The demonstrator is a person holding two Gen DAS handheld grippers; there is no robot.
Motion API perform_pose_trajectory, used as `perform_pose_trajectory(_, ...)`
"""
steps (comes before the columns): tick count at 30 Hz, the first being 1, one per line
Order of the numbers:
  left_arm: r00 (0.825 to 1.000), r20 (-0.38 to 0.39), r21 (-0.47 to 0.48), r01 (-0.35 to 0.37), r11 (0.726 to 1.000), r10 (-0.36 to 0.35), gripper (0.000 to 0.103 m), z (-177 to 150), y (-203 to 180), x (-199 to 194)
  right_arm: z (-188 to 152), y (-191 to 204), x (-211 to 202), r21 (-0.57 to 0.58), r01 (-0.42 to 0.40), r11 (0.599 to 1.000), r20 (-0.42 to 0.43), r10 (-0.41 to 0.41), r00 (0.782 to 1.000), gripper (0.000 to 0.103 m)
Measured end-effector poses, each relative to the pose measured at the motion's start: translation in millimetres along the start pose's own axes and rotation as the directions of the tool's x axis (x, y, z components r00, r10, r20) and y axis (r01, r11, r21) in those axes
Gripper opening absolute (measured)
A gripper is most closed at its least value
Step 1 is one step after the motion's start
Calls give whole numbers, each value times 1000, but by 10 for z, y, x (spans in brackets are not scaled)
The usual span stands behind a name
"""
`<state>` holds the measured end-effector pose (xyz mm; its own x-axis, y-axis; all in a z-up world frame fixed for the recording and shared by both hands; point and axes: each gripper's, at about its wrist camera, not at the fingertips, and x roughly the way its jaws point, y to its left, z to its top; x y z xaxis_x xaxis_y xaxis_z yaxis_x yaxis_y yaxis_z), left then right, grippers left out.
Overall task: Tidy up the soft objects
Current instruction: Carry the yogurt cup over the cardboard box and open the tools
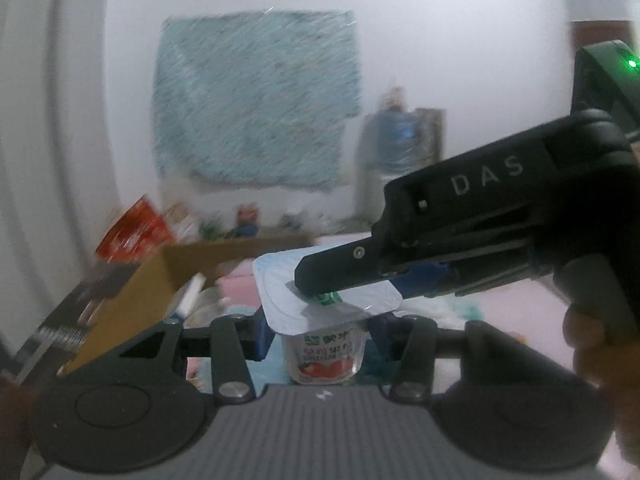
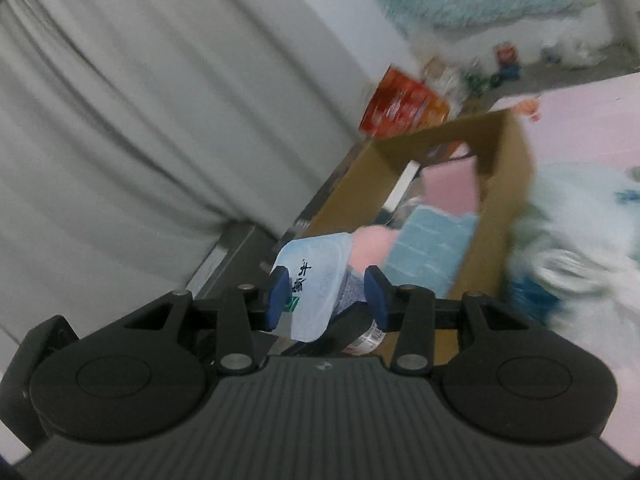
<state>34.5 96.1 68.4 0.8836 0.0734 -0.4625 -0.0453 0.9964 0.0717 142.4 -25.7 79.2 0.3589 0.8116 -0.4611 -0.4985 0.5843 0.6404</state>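
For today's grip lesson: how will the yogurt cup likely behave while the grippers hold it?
The yogurt cup has thin clear walls, so hard squeezing probably dents it. Its foil lid, pinched by the right gripper, looks flimsy and may peel. It probably feels light.

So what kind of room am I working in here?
Probably a lived-in home room, maybe a bedroom: a pale curtain on one side, a fuzzy teal cloth hung on the wall, a cardboard box on a pink surface.
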Motion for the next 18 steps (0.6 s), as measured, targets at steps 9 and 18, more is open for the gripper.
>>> perform_pose_trajectory(9,965,-259,-177,-16,984,-30,49,-199,615,649,227,-215,1083,68,74,995,-320,-49,946,43)
perform_pose_trajectory(18,930,-357,-217,5,976,-84,50,-441,722,787,157,-169,1398,-61,168,984,-427,-178,887,46)
